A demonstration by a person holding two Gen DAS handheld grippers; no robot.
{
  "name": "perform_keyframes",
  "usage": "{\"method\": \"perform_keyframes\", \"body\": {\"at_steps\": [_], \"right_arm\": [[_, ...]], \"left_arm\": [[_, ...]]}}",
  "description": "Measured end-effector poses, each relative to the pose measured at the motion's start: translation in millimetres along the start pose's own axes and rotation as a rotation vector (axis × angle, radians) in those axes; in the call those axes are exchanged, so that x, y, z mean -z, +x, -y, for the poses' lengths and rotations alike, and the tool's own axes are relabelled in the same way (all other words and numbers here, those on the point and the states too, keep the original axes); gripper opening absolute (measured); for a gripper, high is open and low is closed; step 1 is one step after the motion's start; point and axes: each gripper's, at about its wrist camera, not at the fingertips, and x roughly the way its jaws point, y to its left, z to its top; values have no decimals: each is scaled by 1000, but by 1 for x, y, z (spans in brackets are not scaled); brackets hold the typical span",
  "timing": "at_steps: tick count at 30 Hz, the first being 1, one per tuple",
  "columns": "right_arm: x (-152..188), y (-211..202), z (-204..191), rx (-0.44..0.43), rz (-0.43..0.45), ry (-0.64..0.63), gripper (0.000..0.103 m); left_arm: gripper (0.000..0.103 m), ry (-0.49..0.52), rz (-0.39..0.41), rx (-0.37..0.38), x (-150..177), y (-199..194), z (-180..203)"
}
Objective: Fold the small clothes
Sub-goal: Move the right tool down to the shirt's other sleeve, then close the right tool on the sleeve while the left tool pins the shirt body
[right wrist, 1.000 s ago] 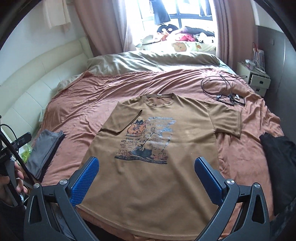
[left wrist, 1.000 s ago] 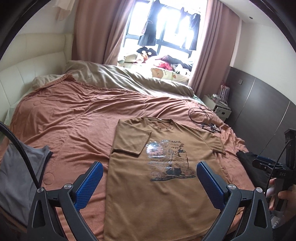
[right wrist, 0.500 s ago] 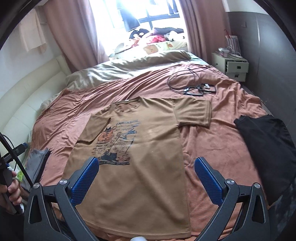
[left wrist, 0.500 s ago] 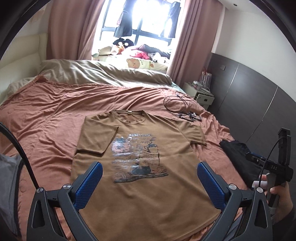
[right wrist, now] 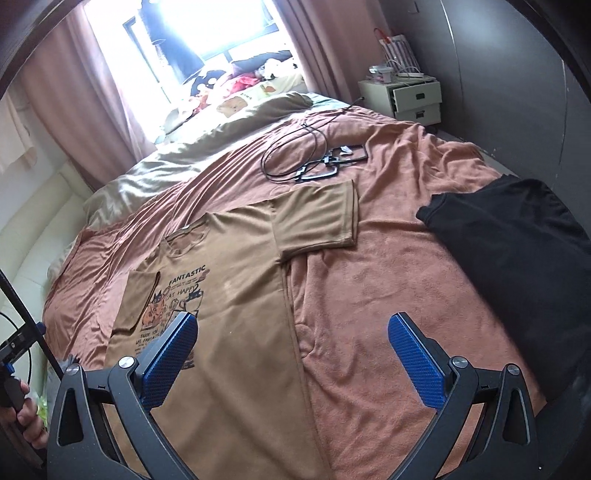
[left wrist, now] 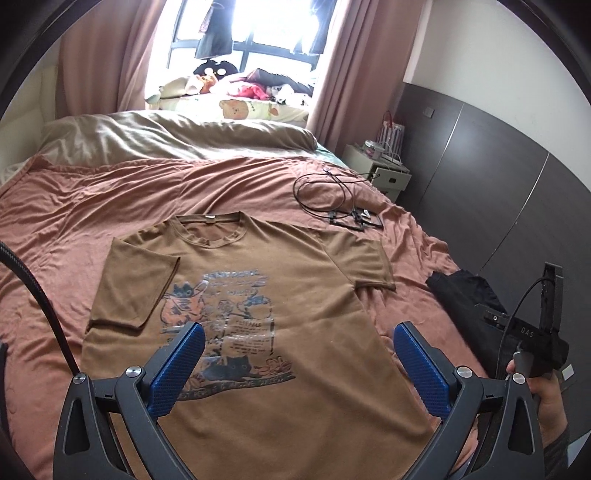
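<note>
Brown cotton T-shirt with cat print point(left wrist: 236, 332) flat, face up, mid-bed on rust-pink bedspread point(left wrist: 92, 206), one sleeve folded in. Left gripper point(left wrist: 295, 363) and right gripper point(right wrist: 291, 350) both spread wide, empty, above hem. Black folded garment point(right wrist: 517, 251) near bed's right edge.

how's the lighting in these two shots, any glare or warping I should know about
Left wrist view: the window is blown out white, the brown T-shirt evenly lit and its print legible. Right wrist view: same blown-out window, and fisheye warping tilts the bed, with black vignetting in the corners.
</note>
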Motion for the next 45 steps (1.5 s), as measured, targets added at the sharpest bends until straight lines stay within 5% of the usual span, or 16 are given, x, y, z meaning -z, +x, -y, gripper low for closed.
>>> {"method": "perform_keyframes", "body": {"at_steps": [11,13,29,38,45], "right_arm": [[-21,72,52,-111,17,197,103],[-24,88,63,-126,9,251,102],[-57,204,118,-214,-121,525,48],[-70,249,121,-206,-181,537,45],[-77,253,119,-185,-139,516,37]], "left_arm": [[100,45,-33,40,-32,86,38],[96,46,-52,42,-36,104,42],[49,19,-196,104,-51,249,63],[25,-10,-258,136,-47,323,62],[11,-25,-290,158,-42,359,59]]}}
